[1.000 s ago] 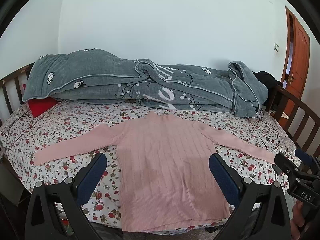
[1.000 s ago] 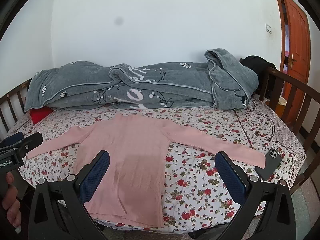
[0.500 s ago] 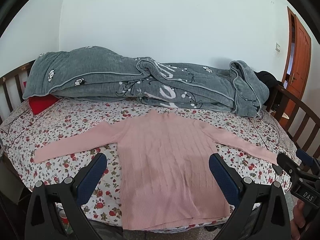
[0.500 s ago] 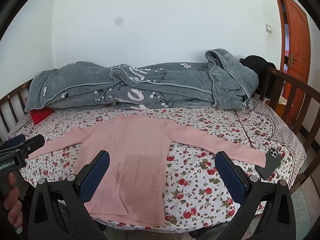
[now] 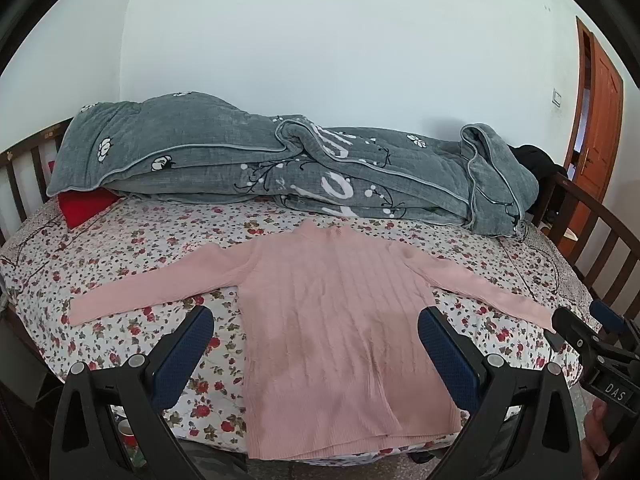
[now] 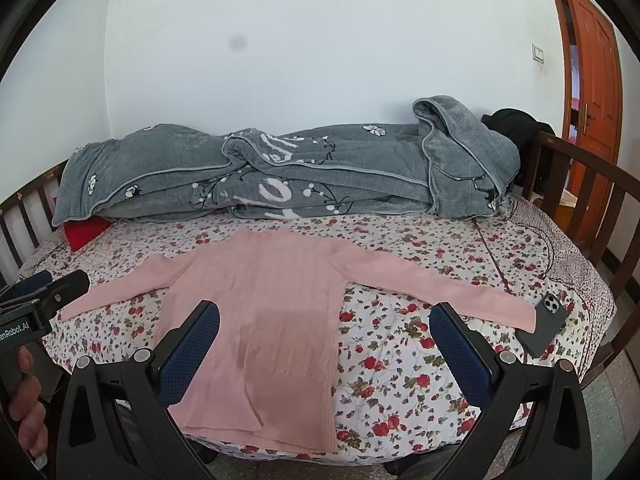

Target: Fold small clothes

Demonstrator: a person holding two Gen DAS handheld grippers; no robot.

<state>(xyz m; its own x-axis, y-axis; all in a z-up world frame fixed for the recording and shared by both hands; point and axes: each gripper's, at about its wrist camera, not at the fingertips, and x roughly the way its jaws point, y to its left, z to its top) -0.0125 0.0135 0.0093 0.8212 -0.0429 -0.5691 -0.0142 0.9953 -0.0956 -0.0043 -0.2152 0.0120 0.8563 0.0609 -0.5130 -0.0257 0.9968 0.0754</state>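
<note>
Pink sweater (image 5: 344, 320) is laid flat on the bed (image 5: 120, 248), sleeves spread wide, hem at the near edge. Judged light, soft, limp knit w/ ribbing, prob. not slippery; best taken at a cuff or shoulder seam (a pinch mid-body would bunch it). Left tongs (image 5: 316, 354) and right tongs (image 6: 324, 340) are held level above the near edge, both spread wide apart, nothing gripped.

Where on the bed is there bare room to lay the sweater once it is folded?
Bare sheet lies between the pink sweater body and the phone, below the outstretched sleeve. Another strip runs between the sweater's collar and the grey quilt. The back is crowded: quilt and red pillow.
</note>
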